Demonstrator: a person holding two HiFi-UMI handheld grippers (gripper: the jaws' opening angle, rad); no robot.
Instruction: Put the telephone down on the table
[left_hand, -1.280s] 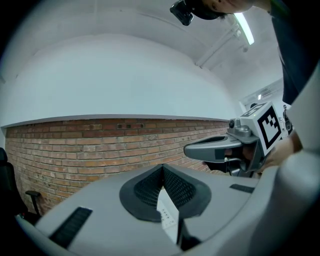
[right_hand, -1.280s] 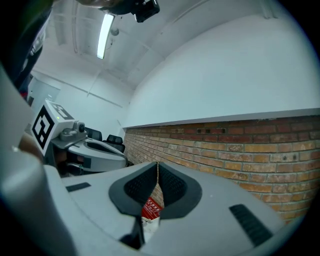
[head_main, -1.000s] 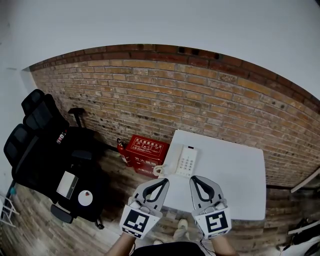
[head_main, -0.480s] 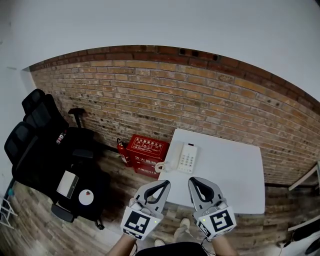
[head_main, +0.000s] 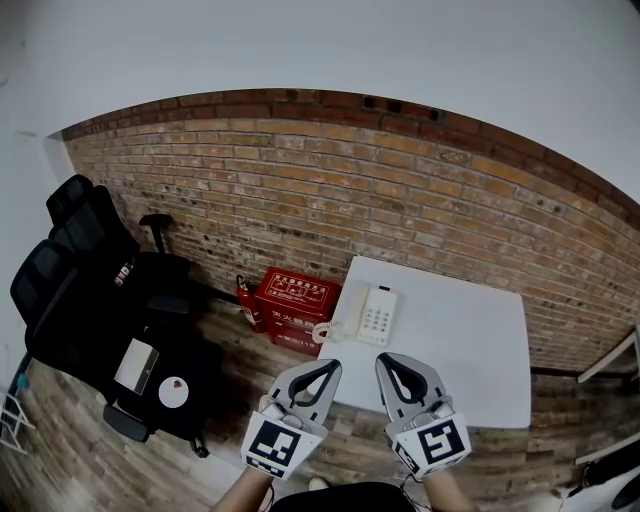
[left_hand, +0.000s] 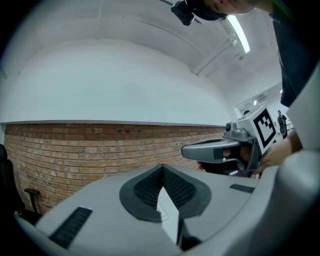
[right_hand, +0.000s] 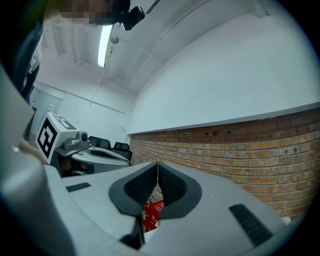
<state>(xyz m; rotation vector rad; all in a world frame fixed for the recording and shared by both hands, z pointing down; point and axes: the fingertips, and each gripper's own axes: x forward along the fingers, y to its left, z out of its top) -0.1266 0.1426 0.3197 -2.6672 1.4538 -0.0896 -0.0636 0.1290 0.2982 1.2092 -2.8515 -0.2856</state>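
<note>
The telephone (head_main: 372, 314) is lying flat on the white table (head_main: 470, 350), near the table's ten o'clock corner in the head view. Its handset seems to be sitting along its left side, and the coiled cord (head_main: 321, 334) is curling at the table's edge.

The left gripper (head_main: 322, 368) and the right gripper (head_main: 392, 366) are hovering side by side at about six o'clock from the telephone, over the table's near edge and apart from the phone. Both are clenched on nothing: each gripper view shows the ribbed pads meeting at the tips, with only brick wall beyond (and, under the right one, a glimpse of the red box (head_main: 293, 308) that is standing on the floor at nine o'clock of the telephone).

Judging by how things lie, the putting-down is looking finished. The phone is resting fully on the tabletop and neither gripper is touching it, so nothing appears to be left to place.
</note>
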